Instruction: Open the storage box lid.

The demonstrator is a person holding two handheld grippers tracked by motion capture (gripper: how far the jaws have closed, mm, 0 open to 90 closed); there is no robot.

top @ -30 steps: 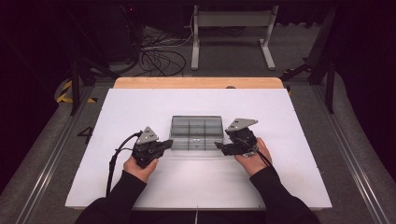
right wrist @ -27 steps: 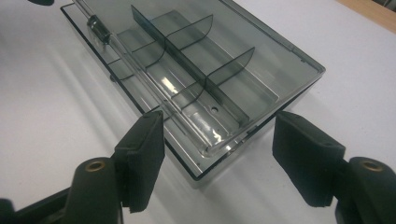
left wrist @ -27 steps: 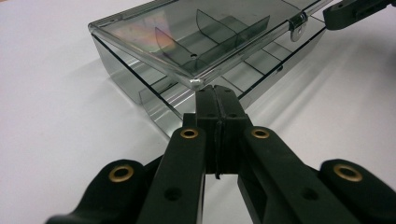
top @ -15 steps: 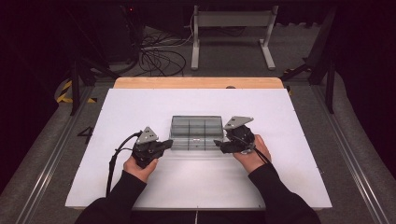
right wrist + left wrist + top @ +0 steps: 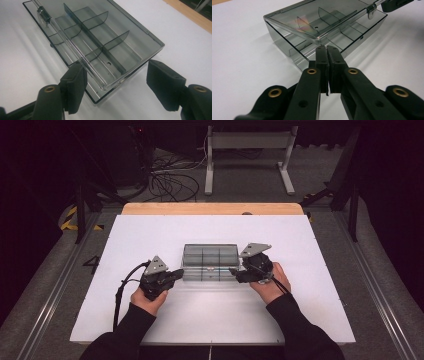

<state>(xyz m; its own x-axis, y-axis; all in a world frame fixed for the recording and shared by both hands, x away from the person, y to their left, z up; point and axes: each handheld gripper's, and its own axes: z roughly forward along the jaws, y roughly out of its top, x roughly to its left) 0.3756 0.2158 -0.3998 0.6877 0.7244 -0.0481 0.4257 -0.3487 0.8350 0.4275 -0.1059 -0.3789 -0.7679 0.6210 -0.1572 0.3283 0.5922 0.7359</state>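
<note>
Smoky clear plastic divider box [image 5: 210, 262] on white table [image 5: 150, 330], lid ajar: left gripper [image 5: 327, 53] closed empty at one end, right gripper [image 5: 116, 75] wide, straddling the other corner; next, lifting the lid.

A: What's worn? 
B: Black long sleeves [image 5: 125, 332] on both arms.

A: And each hand-held gripper [image 5: 176, 274]? 
B: Black body, 2 black jaws with brass-ringed screw holes, grey 3-cornered plate on top, black cable trailing toward 6 o'clock.

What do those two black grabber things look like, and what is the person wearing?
Each hand-held gripper, left and right, is black with two blocky jaws, brass-coloured rivets and a grey three-cornered plate on top. A black cable trails from the left one. The person wears dark long sleeves.
</note>
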